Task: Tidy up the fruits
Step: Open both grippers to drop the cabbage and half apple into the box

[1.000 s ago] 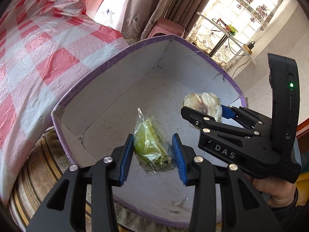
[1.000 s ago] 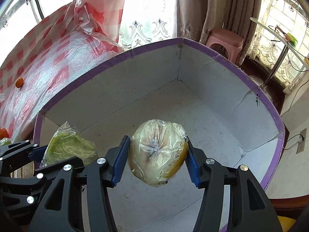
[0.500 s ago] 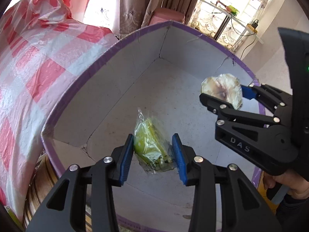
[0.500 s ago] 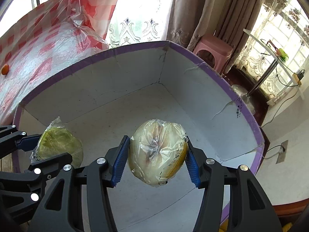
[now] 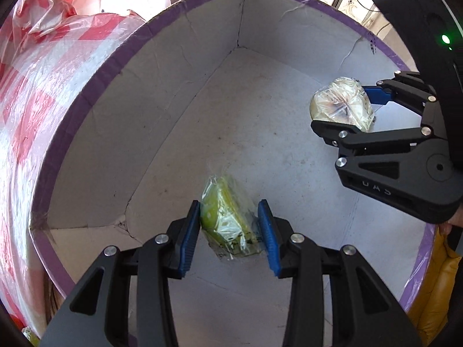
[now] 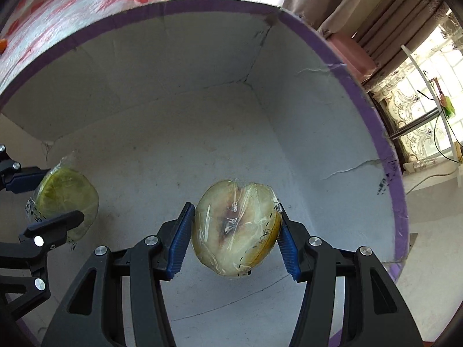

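My left gripper (image 5: 230, 231) is shut on a green fruit slice wrapped in clear film (image 5: 225, 221); it also shows at the left of the right wrist view (image 6: 65, 199). My right gripper (image 6: 234, 237) is shut on a pale yellow wrapped fruit half (image 6: 235, 228), seen from the side in the left wrist view (image 5: 341, 104). Both fruits hang inside a large white cardboard box with a purple rim (image 5: 95, 84), above its bare floor (image 6: 179, 156). The right gripper (image 5: 373, 115) sits to the right of the left one.
A table with a red and white checked plastic cover (image 5: 26, 92) stands against the box's far-left side. Curtains and a pink stool (image 6: 353, 49) lie beyond the box. A yellow cushion (image 5: 434, 283) is at the box's right edge.
Both grippers have sunk deeper into the box with their fruits and rolled. The box walls now fill more of both views.
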The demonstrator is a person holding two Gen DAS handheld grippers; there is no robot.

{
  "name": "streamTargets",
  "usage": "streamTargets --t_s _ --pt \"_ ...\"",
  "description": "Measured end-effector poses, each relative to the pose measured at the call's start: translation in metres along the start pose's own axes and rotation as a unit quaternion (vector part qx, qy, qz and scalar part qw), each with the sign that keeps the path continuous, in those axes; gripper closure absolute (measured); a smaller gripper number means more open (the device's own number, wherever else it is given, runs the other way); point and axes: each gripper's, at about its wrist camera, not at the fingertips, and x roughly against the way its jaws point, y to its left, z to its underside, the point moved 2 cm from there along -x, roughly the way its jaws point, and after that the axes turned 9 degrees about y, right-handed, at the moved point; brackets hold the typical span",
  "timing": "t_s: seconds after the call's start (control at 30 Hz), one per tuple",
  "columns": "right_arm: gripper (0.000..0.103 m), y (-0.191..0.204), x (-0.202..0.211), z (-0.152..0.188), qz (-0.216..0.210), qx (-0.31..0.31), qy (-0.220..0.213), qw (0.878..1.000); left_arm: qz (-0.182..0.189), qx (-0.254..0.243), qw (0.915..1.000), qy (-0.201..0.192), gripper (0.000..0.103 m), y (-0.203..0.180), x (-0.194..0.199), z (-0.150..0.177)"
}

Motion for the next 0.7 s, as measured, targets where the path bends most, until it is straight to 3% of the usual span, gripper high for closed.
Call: streamTargets --t_s 0.3,0.47,0.6,0.7 --pt "0.048 0.003 -0.02 -0.008 0.004 0.035 0.054 0.998 -0.026 -0.039 0.9974 0.055 0.062 -0.002 -0.013 0.0" --pt "0.047 0.004 -0.022 -0.014 0.007 0.041 0.061 0.997 -0.018 -0.039 0.9975 0.056 0.061 0.002 -0.01 -0.004" --pt "0.021 0.004 -0.015 -0.024 0.016 0.043 0.046 0.998 -0.009 -0.035 0.9983 0.046 0.046 0.009 -0.003 -0.014" --pt "0.02 0.003 -0.013 -0.029 0.022 0.041 0.04 0.998 0.0 -0.033 0.999 0.029 0.035 0.008 0.006 -0.012"
